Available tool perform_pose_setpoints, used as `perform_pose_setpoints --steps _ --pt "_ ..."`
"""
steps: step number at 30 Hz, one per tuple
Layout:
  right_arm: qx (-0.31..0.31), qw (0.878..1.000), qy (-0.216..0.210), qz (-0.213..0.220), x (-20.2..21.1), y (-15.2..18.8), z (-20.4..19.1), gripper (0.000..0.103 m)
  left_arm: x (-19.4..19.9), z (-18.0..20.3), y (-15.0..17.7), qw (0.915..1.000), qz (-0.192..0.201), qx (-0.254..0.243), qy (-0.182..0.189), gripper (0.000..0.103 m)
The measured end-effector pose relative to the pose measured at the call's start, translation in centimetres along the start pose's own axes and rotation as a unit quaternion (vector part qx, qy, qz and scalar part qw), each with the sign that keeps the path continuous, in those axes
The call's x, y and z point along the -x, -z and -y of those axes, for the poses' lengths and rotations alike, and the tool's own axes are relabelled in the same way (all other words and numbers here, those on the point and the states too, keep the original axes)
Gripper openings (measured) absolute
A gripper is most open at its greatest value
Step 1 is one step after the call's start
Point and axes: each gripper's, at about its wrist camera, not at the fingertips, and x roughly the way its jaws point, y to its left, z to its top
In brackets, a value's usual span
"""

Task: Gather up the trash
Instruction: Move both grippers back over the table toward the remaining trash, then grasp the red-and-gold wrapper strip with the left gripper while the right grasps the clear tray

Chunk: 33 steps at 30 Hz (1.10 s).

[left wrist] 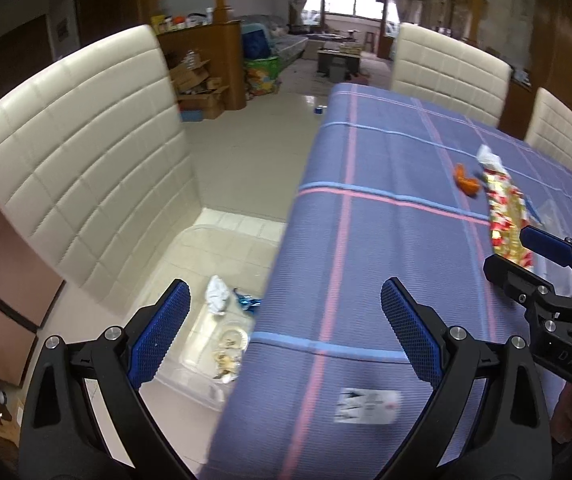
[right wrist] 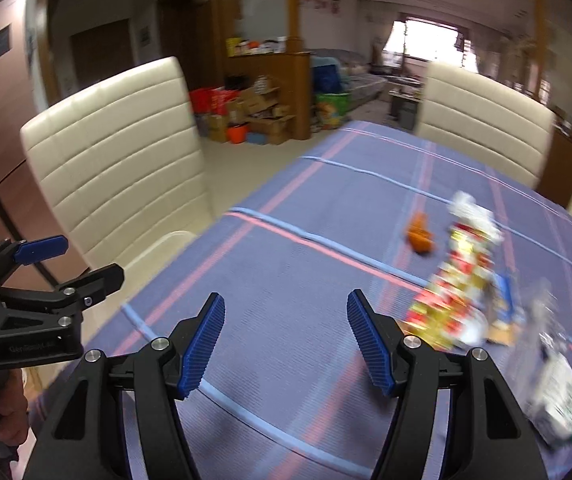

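Observation:
My left gripper (left wrist: 286, 332) is open and holds nothing; it hangs over the table's left edge. Below it, beside the table, a clear plastic bin (left wrist: 237, 232) contains crumpled white paper (left wrist: 217, 300), a blue wrapper and other scraps. My right gripper (right wrist: 288, 336) is open too, with nothing between its fingers, above the purple plaid tablecloth (right wrist: 286, 264). Just ahead and to its right lie a red-and-gold wrapper (right wrist: 458, 280), an orange scrap (right wrist: 420, 236) and a white-and-green packet (right wrist: 558, 400). In the left wrist view the right gripper (left wrist: 518, 256) is near the red-and-gold wrapper (left wrist: 504, 212).
A cream padded chair (left wrist: 77, 160) stands left of the table, close to the bin. Two more cream chairs (left wrist: 450, 76) line the far side. A white label (left wrist: 368, 406) lies near the table's front. The left gripper (right wrist: 89, 260) shows at the left edge. Boxes are stacked across the floor.

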Motion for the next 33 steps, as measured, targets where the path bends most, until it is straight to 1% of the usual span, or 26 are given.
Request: perform_pose_setpoints --steps 4,9,11,13,15,18,23,28,32,33 --pt "-0.040 0.998 0.039 -0.002 2.5 1.7 4.9 0.062 0.2 4.6 -0.4 0.9989 0.001 -0.034 0.031 0.095" --pt "-0.093 0.992 0.083 -0.001 5.1 3.9 11.0 0.062 -0.3 11.3 -0.6 0.9940 -0.005 -0.087 0.066 0.095" --pt "-0.109 0.990 0.089 -0.003 5.6 4.5 12.6 0.062 -0.8 13.2 -0.8 0.9919 -0.011 -0.101 0.076 0.095" --pt "-0.130 0.988 0.080 -0.008 5.7 5.2 14.2 0.062 -1.5 15.1 -1.0 0.9902 -0.019 -0.108 0.086 0.095" --pt "-0.136 0.987 0.080 -0.008 5.7 5.5 14.9 0.062 -2.0 16.4 -1.2 0.9889 -0.024 -0.113 0.094 0.095" --pt "-0.120 0.987 0.109 0.007 5.8 5.1 15.3 0.062 -2.8 18.3 -1.7 0.9875 -0.025 -0.125 0.093 0.095" --pt "-0.132 0.988 0.076 0.011 4.9 3.8 16.1 0.062 -4.8 20.7 -2.1 0.9864 -0.035 -0.139 0.079 0.095" --pt "-0.128 0.989 0.077 0.006 2.5 3.0 15.9 0.062 -6.8 21.4 -2.4 0.9859 -0.045 -0.146 0.067 0.095" --pt "-0.131 0.988 0.085 -0.023 0.4 3.5 16.1 0.062 -8.4 20.9 -2.5 0.9858 -0.063 -0.141 0.065 0.094" --pt "-0.132 0.987 0.087 -0.025 0.1 3.6 16.1 0.061 -8.6 20.9 -2.4 0.9855 -0.065 -0.144 0.062 0.093"
